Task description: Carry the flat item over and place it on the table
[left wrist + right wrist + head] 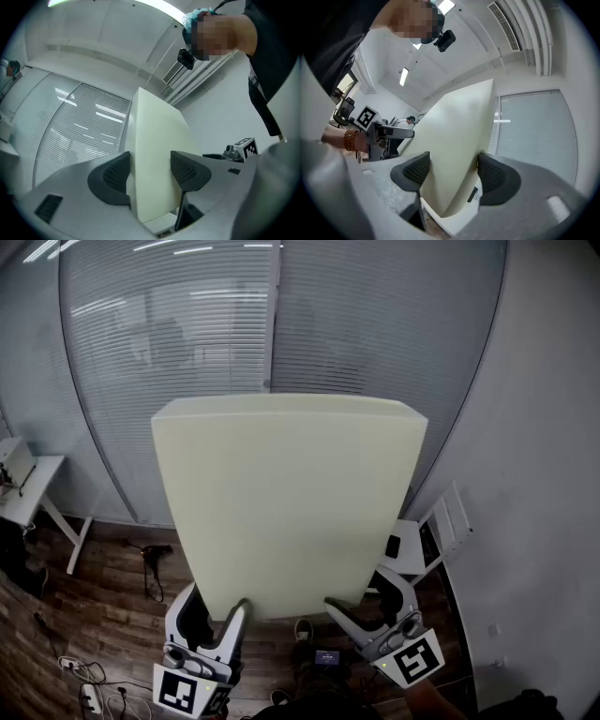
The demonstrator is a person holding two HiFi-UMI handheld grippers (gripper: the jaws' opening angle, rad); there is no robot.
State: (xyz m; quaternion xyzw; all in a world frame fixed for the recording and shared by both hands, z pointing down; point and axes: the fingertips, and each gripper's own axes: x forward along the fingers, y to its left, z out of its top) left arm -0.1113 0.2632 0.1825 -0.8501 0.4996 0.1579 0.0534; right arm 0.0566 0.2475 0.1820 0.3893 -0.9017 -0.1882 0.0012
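A large pale cream foam slab is held upright in front of me and fills the middle of the head view. My left gripper is shut on its lower left edge. My right gripper is shut on its lower right edge. In the left gripper view the foam slab stands pinched between both dark pads, with the left gripper closed around it. The right gripper view shows the foam slab clamped the same way by the right gripper. The slab hides whatever lies straight ahead.
A glass wall with closed blinds runs behind the slab. At the left stands a white table. A white chair sits at the right by a grey wall. Cables and a power strip lie on the wooden floor.
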